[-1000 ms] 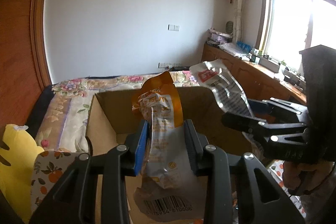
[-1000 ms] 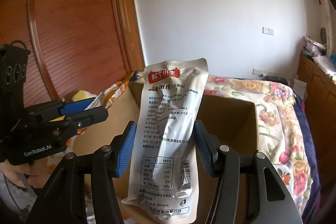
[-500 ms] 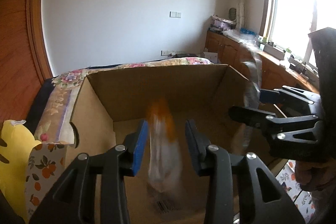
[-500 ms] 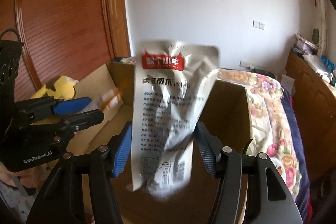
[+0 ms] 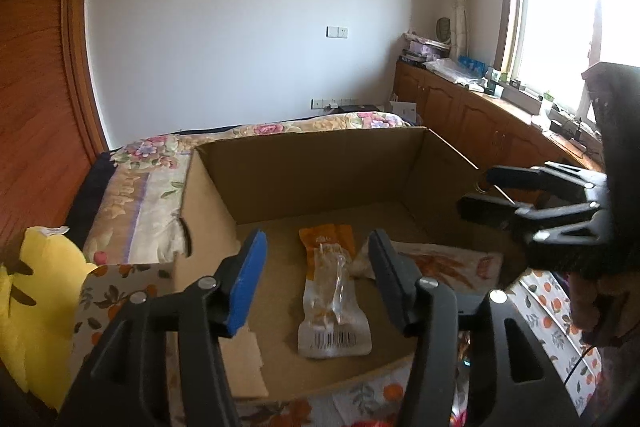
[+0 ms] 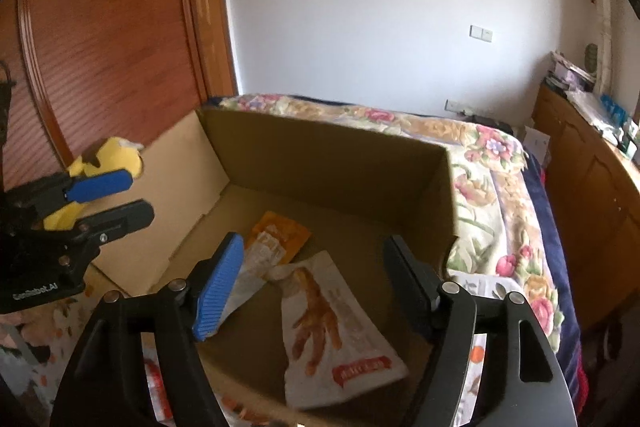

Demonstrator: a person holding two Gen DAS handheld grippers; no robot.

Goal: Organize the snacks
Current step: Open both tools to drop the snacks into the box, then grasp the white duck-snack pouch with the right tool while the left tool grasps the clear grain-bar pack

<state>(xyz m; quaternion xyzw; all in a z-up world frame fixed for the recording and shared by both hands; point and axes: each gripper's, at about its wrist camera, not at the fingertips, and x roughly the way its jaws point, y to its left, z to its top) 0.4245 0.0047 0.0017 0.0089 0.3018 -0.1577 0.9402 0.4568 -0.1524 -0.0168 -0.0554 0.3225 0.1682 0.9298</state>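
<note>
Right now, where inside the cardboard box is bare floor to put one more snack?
Free: the box floor along the far wall, and the strip by the left wall. Crowded: the near middle, where the orange packet and the white packet lie touching.

**Box on the bed**

A bed (image 5: 152, 163) with a flowered cover carries an open cardboard box (image 5: 320, 167). A yellow plush (image 5: 36, 291) lies just beside the box, at its left. On the box floor lie two snack packs, orange (image 5: 332, 291) and white (image 6: 336, 327), touching.
</note>
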